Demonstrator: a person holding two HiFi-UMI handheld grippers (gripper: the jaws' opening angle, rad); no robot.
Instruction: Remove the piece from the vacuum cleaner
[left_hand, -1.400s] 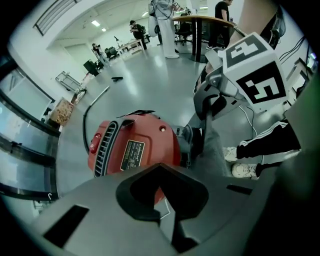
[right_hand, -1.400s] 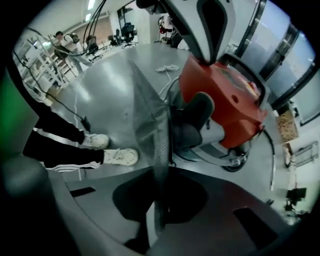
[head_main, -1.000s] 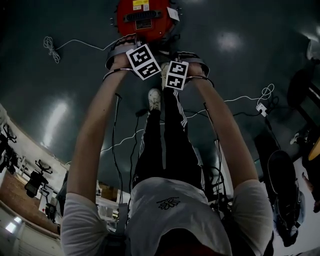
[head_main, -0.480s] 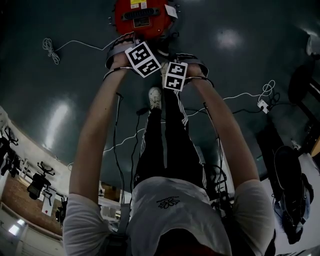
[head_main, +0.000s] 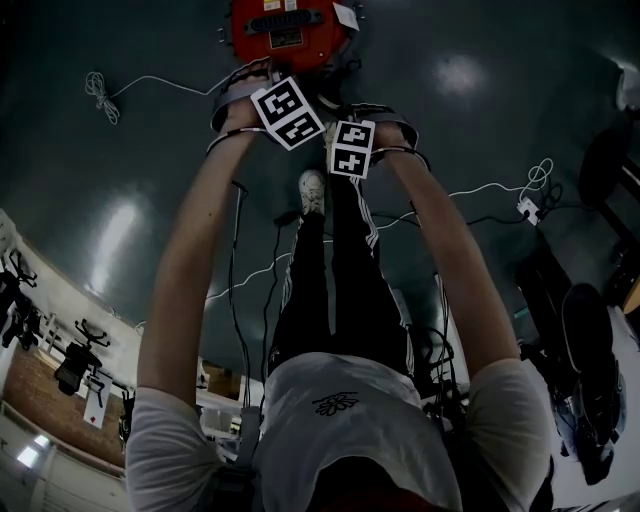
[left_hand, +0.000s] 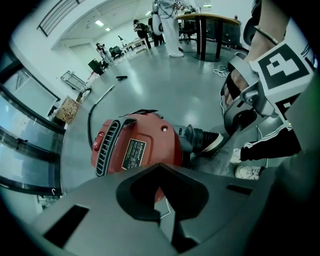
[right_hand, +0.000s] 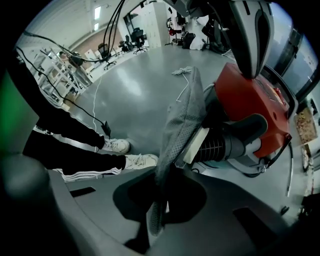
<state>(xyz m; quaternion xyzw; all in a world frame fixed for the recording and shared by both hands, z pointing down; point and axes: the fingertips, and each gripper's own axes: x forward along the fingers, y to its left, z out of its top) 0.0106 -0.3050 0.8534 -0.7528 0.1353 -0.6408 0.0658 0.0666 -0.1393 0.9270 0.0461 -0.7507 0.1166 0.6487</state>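
Note:
The red vacuum cleaner (head_main: 285, 30) lies on the floor at the top of the head view, with both marker cubes just below it. In the right gripper view a grey mesh fabric piece (right_hand: 182, 120) hangs from the black ribbed collar (right_hand: 220, 145) of the red body (right_hand: 250, 100). My right gripper (right_hand: 155, 220) is shut on the lower end of that fabric. My left gripper (left_hand: 167, 220) hovers above the red housing (left_hand: 135, 147) near its label, jaws together with nothing between them. The fingertips are hidden under the cubes in the head view.
The person's legs and white sneakers (head_main: 312, 195) stand just behind the vacuum. White cables (head_main: 100, 95) and a power strip (head_main: 525, 210) lie on the grey floor. A dark bag (head_main: 590, 390) sits at the right. Desks and chairs are far off.
The vacuum and both cubes sit slightly higher in the head view. Both arms hold almost the same pose, and the grip on the fabric is unchanged.

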